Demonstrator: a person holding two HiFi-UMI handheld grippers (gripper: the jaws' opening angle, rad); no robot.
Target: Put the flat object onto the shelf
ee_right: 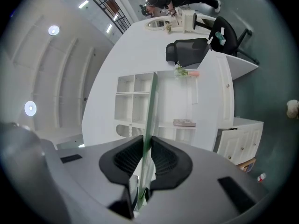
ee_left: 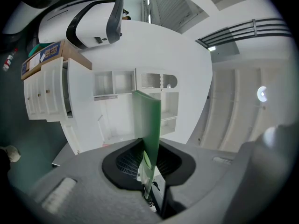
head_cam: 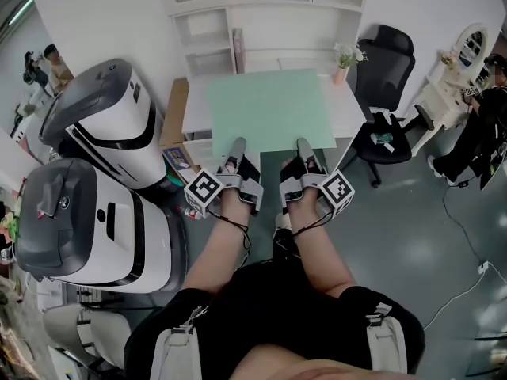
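Green board [head_cam: 269, 109], level (near edge clamped), toward shelf [head_cam: 269, 6]

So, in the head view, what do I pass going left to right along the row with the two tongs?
White machine → cardboard box → left tongs → right tongs, both clamped on the green sheet → black office chair → person in dark clothes.
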